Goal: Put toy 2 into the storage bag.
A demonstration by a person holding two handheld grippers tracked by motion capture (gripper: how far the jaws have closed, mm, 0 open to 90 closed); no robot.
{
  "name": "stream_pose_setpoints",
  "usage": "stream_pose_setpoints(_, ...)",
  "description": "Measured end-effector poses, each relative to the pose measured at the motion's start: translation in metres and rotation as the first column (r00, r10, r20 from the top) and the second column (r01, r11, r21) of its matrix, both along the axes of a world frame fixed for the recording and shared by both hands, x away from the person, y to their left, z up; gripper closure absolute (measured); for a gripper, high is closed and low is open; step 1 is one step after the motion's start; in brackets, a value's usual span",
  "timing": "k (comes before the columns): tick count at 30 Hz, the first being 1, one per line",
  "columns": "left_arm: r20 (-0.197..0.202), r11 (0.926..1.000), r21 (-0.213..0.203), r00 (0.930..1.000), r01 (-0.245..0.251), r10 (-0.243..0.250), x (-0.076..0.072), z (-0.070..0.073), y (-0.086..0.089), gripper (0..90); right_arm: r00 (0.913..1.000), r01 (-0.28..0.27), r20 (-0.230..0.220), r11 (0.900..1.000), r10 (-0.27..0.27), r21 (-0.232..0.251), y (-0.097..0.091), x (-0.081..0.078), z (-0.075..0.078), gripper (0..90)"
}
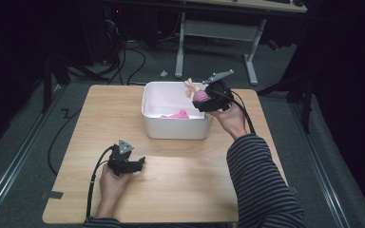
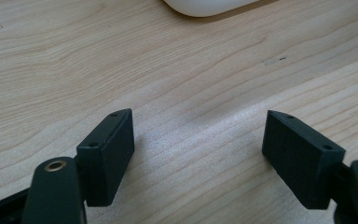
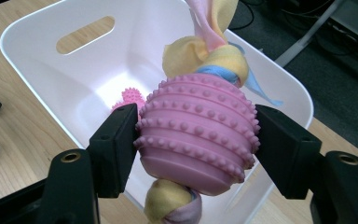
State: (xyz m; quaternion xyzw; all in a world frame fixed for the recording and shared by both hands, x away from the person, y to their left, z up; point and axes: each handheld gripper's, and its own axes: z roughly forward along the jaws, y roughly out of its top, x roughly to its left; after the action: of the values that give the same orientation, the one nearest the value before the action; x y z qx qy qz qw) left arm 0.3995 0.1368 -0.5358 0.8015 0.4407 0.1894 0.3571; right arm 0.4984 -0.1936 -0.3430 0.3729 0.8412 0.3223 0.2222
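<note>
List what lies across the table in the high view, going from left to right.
Left gripper resting open on the table → white bin with a small pink toy inside → pink knobbly ball toy held in the right gripper at the bin's right rim.

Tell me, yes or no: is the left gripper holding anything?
No. The left gripper has its jaws spread wide over bare wooden table.

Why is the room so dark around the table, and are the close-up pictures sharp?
High view: light falls on the table and white bin; the floor and desk behind sink into near black. Left gripper view: wood grain crisp, soft shadows beside the open jaws. Right gripper view: the pink knobbed ball is sharp and evenly lit, the floor beyond dim and softer.
</note>
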Motion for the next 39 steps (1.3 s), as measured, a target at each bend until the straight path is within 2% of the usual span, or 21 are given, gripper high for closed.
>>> stream_pose_setpoints(4,-0.001,1.0,0.0,1.0,0.001,-0.001,0.0,0.0,0.0,25.5,1.0,-0.001,-0.01,0.9995,0.001,-0.033,0.003,0.005,-0.008,33.9)
stream_pose_setpoints(14,-0.001,1.0,-0.001,1.0,0.0,0.0,0.0,0.0,0.0,25.5,0.997,0.014,-0.076,0.9981,-0.019,-0.059,-0.003,0.014,-0.026,33.5)
stream_pose_setpoints(20,-0.001,1.0,-0.002,1.0,0.0,0.0,0.0,0.0,0.0,25.5,0.9943,0.028,-0.101,0.9968,-0.035,-0.075,-0.006,0.017,-0.03,33.3)
stream_pose_setpoints(26,-0.002,1.0,-0.002,1.0,0.001,-0.001,0.0,0.0,0.0,25.5,0.9875,0.03,-0.151,0.9943,-0.046,-0.102,-0.003,0.02,-0.034,33.1)
stream_pose_setpoints(30,-0.001,0.9999,-0.013,1.0,-0.006,0.006,0.001,0.0,0.001,26.4,0.9865,0.034,-0.156,0.9942,-0.05,-0.102,-0.005,0.021,-0.037,32.9)
stream_pose_setpoints(34,0.003,1.0,-0.005,1.0,-0.007,0.007,0.001,0.0,0.0,26.5,0.9861,0.033,-0.161,0.9972,-0.043,-0.068,-0.01,0.02,-0.039,32.6)
stream_pose_setpoints(36,0.003,1.0,-0.007,1.0,-0.008,0.008,0.001,0.0,0.0,26.4,0.9858,0.033,-0.162,0.9972,-0.044,-0.067,-0.012,0.019,-0.041,32.0)
stream_pose_setpoints(39,0.003,1.0,-0.006,1.0,-0.008,0.008,0.001,0.0,0.0,26.4,0.988,0.035,-0.15,0.9989,-0.039,-0.03,-0.016,0.017,-0.04,30.4)
